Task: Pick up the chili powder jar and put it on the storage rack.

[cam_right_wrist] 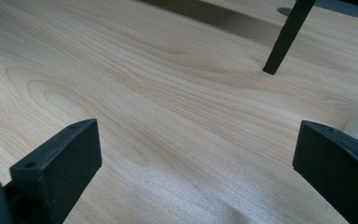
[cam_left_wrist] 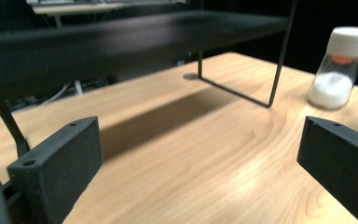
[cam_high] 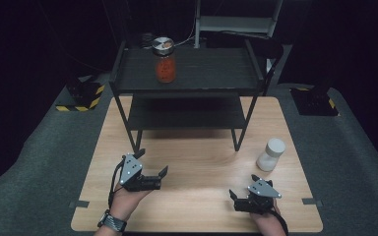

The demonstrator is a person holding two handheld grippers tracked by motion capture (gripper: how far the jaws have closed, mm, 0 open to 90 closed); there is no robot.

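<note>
Pale wooden table [cam_high: 197, 157], dark room

The wooden table [cam_high: 197, 162] is seen from above and from the person's side in the high view, looking forward and down. It is skimmed low and close in the left gripper view, faced toward the black shelf rack [cam_left_wrist: 121, 35] and the white-capped jar [cam_left_wrist: 339, 67]. The grain is viewed nearer still in the right gripper view; a rack leg [cam_right_wrist: 286, 37] is shared
</note>
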